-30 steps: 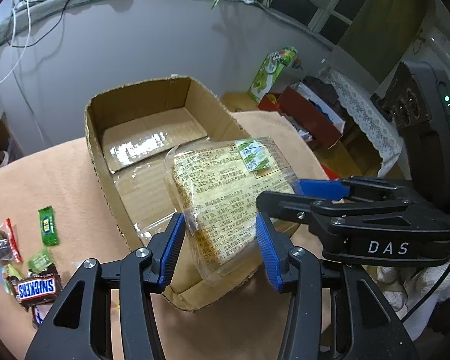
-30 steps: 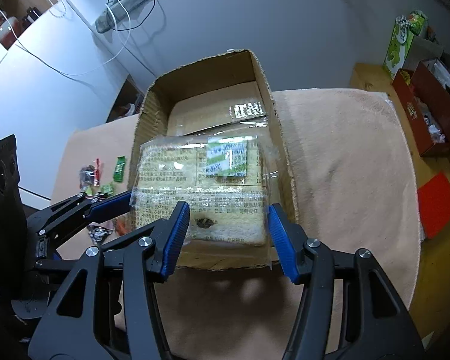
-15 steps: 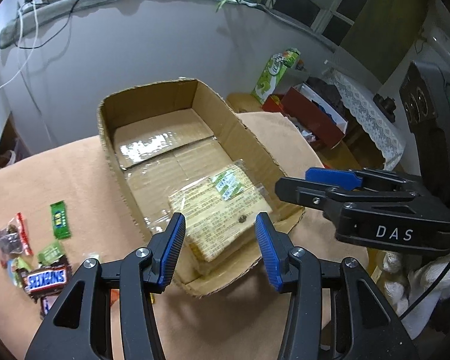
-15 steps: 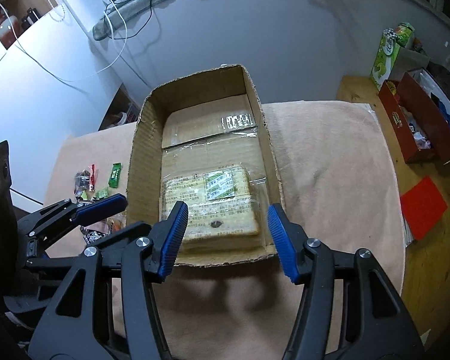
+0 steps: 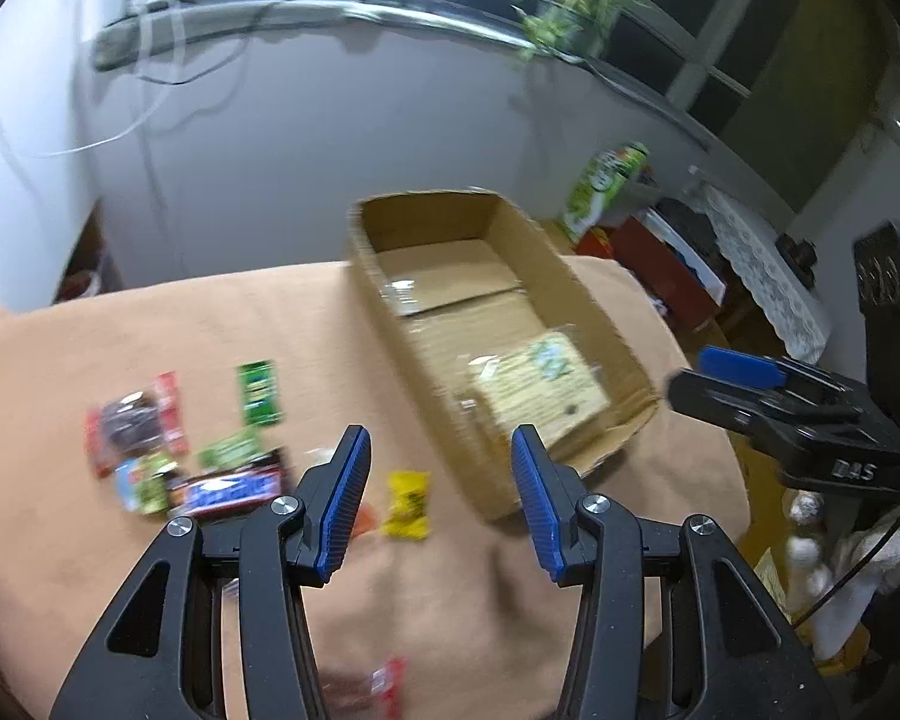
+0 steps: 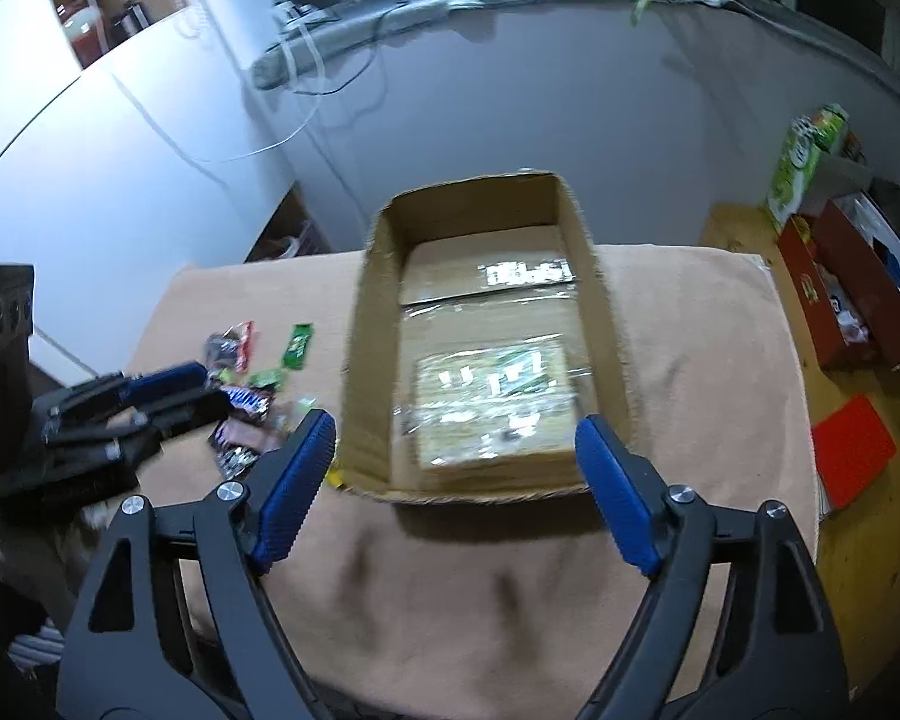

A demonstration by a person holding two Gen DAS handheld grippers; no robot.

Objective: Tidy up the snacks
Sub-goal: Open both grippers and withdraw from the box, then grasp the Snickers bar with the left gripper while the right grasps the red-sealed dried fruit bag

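Observation:
An open cardboard box (image 5: 588,300) (image 6: 372,324) stands on the peach-covered table. A clear-wrapped bread pack (image 5: 540,390) (image 6: 498,408) lies flat in its near end. Loose snacks lie left of the box: a Snickers bar (image 5: 228,489) (image 6: 243,399), a green packet (image 5: 259,393) (image 6: 299,346), a yellow candy (image 5: 409,504) and a red-edged dark packet (image 5: 135,420). My left gripper (image 5: 435,504) is open and empty above the table beside the yellow candy. My right gripper (image 6: 453,480) is open and empty before the box's near wall.
The table's right edge drops to a wooden floor with red boxes (image 6: 840,300), a red sheet (image 6: 852,450) and a green carton (image 6: 804,162). A grey wall with cables stands behind the table. Another wrapped snack (image 5: 384,684) lies near the front edge.
Both grippers let go of the bread pack, which dropped flat into the box. Both pulled back and up; the left one swung left toward the loose snacks.

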